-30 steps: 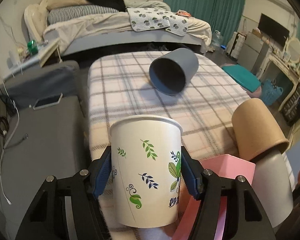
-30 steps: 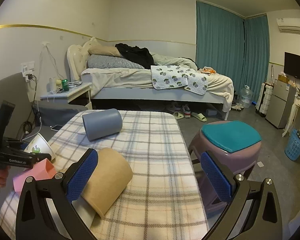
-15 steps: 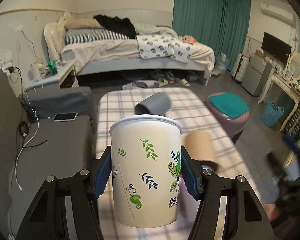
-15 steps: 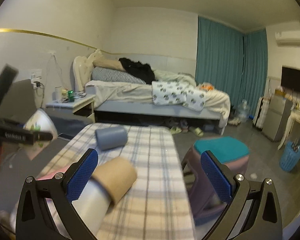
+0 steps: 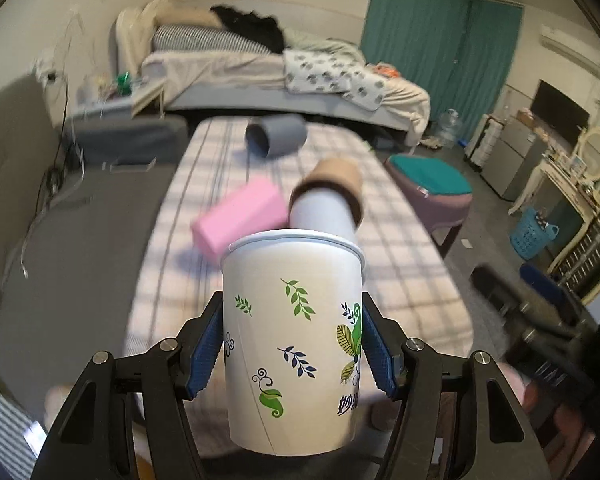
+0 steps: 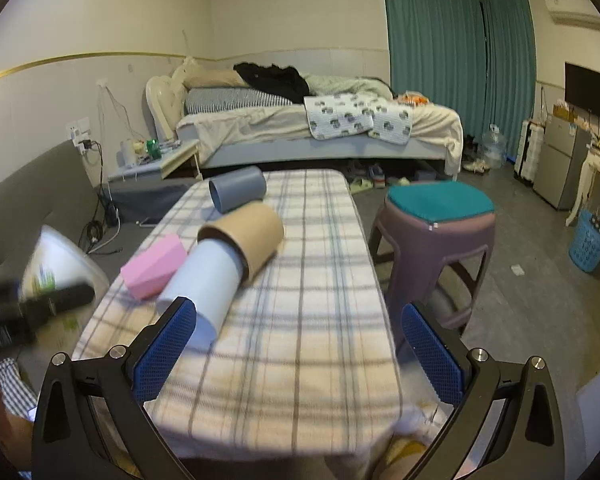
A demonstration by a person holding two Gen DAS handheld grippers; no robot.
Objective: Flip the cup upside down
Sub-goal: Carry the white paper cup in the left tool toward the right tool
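My left gripper (image 5: 292,350) is shut on a white paper cup with leaf prints (image 5: 294,340) and holds it in the air above the near end of the plaid-covered table (image 5: 400,280). The cup also shows blurred at the left of the right wrist view (image 6: 56,276). My right gripper (image 6: 298,350) is open and empty above the table's near edge (image 6: 300,400). A brown cup (image 6: 246,236) lies on its side, nested over a white cup (image 6: 206,284). A grey cup (image 6: 238,194) lies on its side at the far end.
A pink box (image 6: 154,266) lies left of the nested cups. A purple stool with a teal seat (image 6: 436,224) stands right of the table. A grey sofa (image 5: 60,220) runs along the left. A bed (image 6: 320,128) stands behind.
Both grippers have pulled back from the table, so more of it shows. The left gripper still holds the leaf-print cup, and the view is motion-blurred.
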